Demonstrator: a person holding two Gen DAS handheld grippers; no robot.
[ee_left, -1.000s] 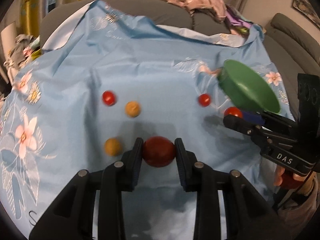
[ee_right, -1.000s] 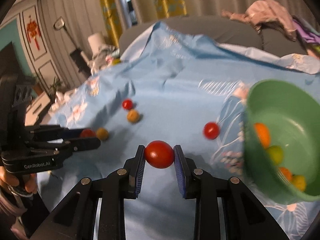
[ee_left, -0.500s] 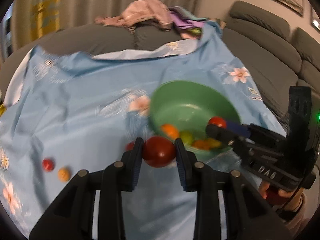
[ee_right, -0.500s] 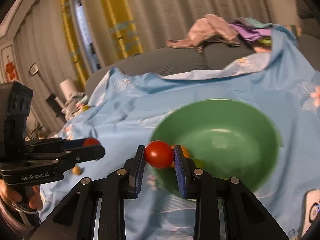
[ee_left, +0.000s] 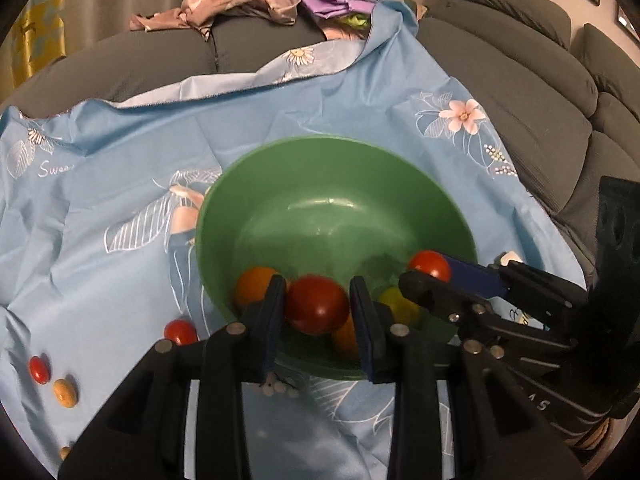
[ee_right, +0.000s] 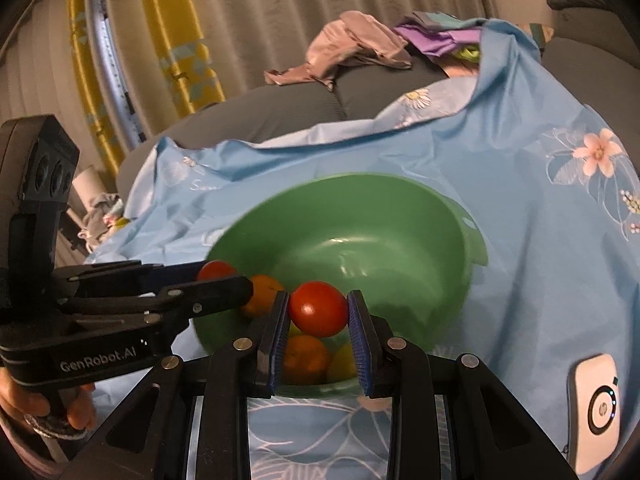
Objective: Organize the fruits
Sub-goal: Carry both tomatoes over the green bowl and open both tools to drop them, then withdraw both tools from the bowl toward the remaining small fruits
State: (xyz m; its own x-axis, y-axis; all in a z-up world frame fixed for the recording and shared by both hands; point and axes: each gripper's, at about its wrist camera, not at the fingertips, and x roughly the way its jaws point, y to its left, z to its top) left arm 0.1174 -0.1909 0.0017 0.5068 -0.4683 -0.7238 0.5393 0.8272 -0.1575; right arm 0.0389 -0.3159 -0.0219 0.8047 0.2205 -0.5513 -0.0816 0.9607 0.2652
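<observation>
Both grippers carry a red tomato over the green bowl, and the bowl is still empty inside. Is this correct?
Not quite: the bowl is not empty. The left wrist view shows orange fruit and a yellow one lying in it. The rest holds: the left gripper, its jaws opening, and the right gripper each have a red tomato between the fingers above the bowl.

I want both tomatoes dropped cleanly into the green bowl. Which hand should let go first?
Probably left: the left gripper holds its dark red tomato over the green bowl, jaws already opening. The right gripper is also there.
</observation>
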